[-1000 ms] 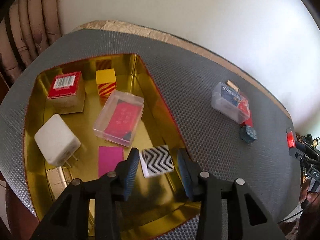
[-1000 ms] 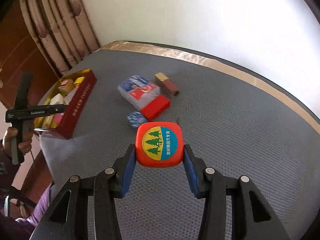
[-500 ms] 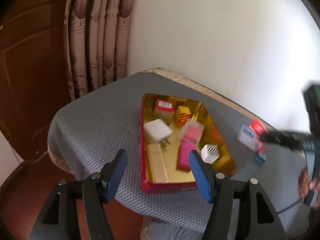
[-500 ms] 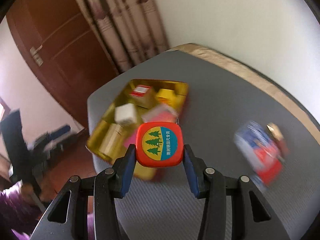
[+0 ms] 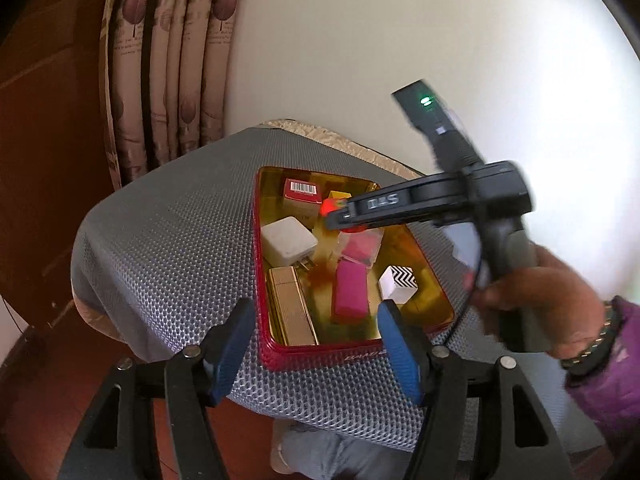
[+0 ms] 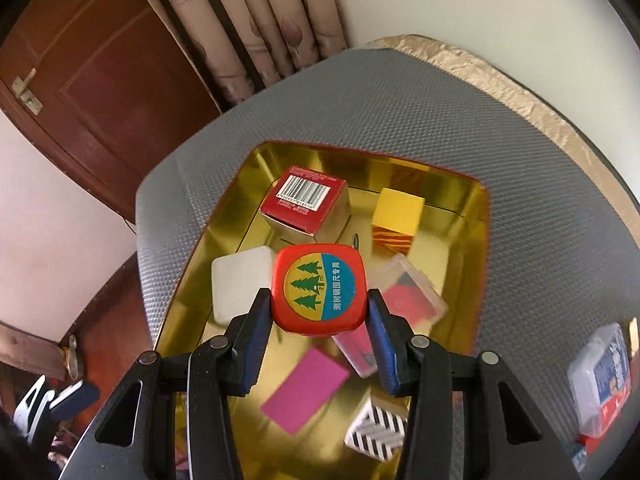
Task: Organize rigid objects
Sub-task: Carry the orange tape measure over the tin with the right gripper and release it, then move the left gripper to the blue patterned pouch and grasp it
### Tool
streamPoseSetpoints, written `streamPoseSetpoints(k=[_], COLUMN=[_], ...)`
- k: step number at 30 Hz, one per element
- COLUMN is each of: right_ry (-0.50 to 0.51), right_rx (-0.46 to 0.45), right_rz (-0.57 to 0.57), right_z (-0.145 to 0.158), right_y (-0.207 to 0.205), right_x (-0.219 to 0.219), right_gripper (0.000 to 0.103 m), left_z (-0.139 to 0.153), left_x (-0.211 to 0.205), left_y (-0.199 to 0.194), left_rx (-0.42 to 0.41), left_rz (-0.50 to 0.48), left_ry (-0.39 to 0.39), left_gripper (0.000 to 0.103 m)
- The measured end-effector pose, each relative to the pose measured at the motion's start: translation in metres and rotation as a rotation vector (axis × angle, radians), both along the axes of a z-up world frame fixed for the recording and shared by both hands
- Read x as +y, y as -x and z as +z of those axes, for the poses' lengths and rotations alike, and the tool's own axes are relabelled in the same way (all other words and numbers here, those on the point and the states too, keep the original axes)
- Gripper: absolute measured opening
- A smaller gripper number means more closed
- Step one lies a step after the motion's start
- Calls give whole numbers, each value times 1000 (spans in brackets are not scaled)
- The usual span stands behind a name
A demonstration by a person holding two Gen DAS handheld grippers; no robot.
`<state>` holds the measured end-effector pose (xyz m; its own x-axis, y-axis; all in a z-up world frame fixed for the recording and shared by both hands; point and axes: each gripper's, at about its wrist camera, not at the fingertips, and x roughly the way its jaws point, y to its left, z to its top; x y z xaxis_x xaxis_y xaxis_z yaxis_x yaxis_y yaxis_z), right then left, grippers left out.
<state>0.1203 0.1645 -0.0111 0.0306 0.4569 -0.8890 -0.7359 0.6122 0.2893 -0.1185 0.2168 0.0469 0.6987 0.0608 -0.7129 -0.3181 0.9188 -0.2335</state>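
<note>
My right gripper (image 6: 318,300) is shut on a red tape measure (image 6: 318,288) with a tree label. It hangs over the middle of the gold tray (image 6: 482,216). In the tray lie a red barcode box (image 6: 304,196), a yellow cube (image 6: 396,216), a white charger (image 6: 240,280), a clear case (image 6: 416,300), a pink card (image 6: 306,388) and a zigzag block (image 6: 376,428). My left gripper (image 5: 312,312) is open and holds nothing. It sits back at the near end of the tray (image 5: 320,354). In the left wrist view the right gripper (image 5: 340,216) reaches in from the right.
A clear plastic box (image 6: 604,376) with blue and red contents lies on the grey mat (image 6: 400,100) to the right of the tray. A curtain (image 6: 248,12) and a wooden door (image 6: 100,80) stand beyond the table's far left edge. A person's hand (image 5: 532,292) holds the right gripper.
The left gripper has drawn back out of the tray and its jaws have spread wider. The right gripper has carried the tape measure from the open mat to above the tray.
</note>
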Motion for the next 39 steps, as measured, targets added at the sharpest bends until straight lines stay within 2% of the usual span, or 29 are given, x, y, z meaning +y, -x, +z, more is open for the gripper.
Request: streamPoseSetpoints(k=[6, 9, 11, 12, 13, 15, 17, 20, 23, 26, 29, 33, 37, 38, 39], right_ry=[41, 33, 31, -10, -53, -127, -137, -182, -145, 27, 226, 389, 426, 416, 358], right_rx=[-6, 29, -2, 2, 18, 9, -43, -113, -202, -300, -340, -390, -392, -381, -352], right_rz=[-4, -5, -18, -30, -41, -78, -99, -161, -285, -424, -521, -649, -732, -745, -772], right_z=[-11, -14, -10, -5, 0, 17, 32, 49, 50, 31, 8, -12, -28, -31, -35], right_y=[-7, -9, -8, -9, -10, -7, 2, 22, 38, 53, 57, 66, 66, 65, 66], right_x=[22, 33, 33, 28, 23, 3, -20, -84, -164, -258, -326, -412, -462, -466, -475], right_gripper=[44, 44, 46, 55, 76, 96, 96, 96, 100, 100, 100, 100, 101, 102, 102], left_z=[-4, -6, -7, -5, -5, -3, -2, -1, -1, -3, -7, -9, -5, -6, -8], left_x=[9, 10, 11, 10, 9, 6, 4, -5, -18, -32, -58, -98, -143, -152, -166], left_y=[-2, -4, -4, -3, -2, -2, -2, -2, -2, -2, -5, -15, -44, -51, -64], left_rx=[8, 24, 25, 21, 18, 16, 17, 20, 28, 27, 39, 61, 63, 69, 80], left_rz=[9, 16, 20, 22, 23, 23, 18, -9, -43, -98, -189, -315, -432, -454, -489], left_ry=[51, 66, 73, 72, 69, 47, 31, 3, -28, -43, -72, -85, -62, -61, -58], left_gripper=[65, 65, 65, 65, 65, 65, 65, 65, 65, 65, 65, 65, 65, 65, 65])
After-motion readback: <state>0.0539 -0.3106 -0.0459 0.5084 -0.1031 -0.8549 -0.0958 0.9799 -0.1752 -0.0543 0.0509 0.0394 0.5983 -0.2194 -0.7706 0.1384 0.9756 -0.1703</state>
